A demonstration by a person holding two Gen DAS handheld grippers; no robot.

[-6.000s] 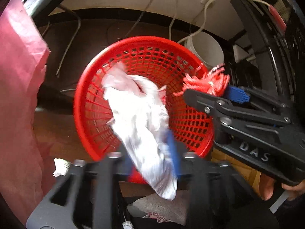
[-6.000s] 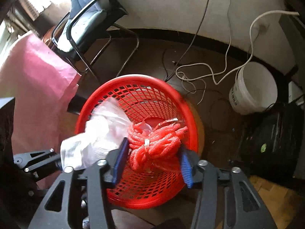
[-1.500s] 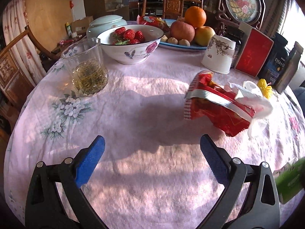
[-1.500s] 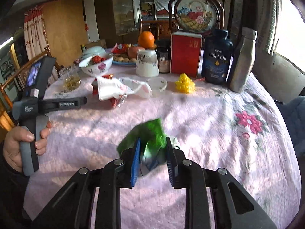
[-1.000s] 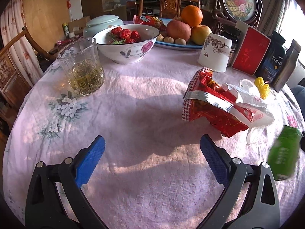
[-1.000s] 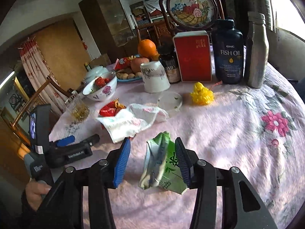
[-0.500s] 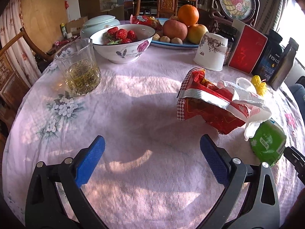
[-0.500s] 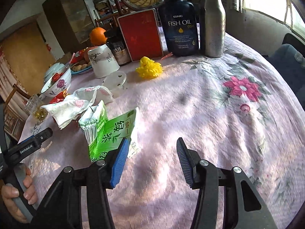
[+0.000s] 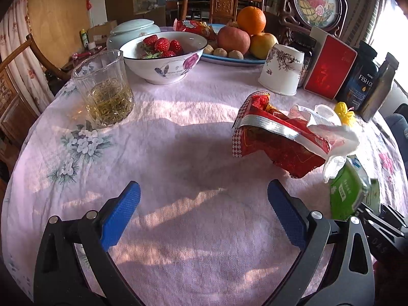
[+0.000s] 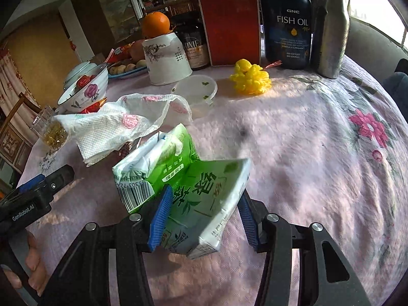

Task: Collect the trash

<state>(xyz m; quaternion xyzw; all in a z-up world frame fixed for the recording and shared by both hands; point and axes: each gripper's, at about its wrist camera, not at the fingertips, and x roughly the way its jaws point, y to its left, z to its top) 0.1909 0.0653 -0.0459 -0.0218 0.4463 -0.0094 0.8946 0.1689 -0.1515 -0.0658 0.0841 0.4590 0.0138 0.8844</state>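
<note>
On the round table (image 9: 178, 158) with its pink flowered cloth, a glass (image 9: 103, 88) of green tea stands near the left edge, and a bowl (image 9: 163, 56) of strawberries sits behind it toward the far edge. The left gripper (image 9: 204, 211) hangs over the near edge with its blue pads spread wide and nothing between them.

Right of the middle lies a red wrapper (image 9: 278, 137), and a crumpled napkin (image 10: 119, 127) is draped over its right end. A paper cup (image 10: 167, 58) stands upturned behind them, with a clear lid (image 10: 197, 89) and a yellow wad (image 10: 251, 79) to its right.

Just right of the wrapper, the flattened green carton (image 10: 188, 181) sits between the pads of the right gripper (image 10: 201, 216). Its jaws are closing on the carton: the left pad touches it, and whether the right pad does, I cannot tell.

A red box (image 10: 230, 28), a fish-oil bottle (image 10: 287, 23) and a steel flask (image 10: 330, 25) line the far right edge.
</note>
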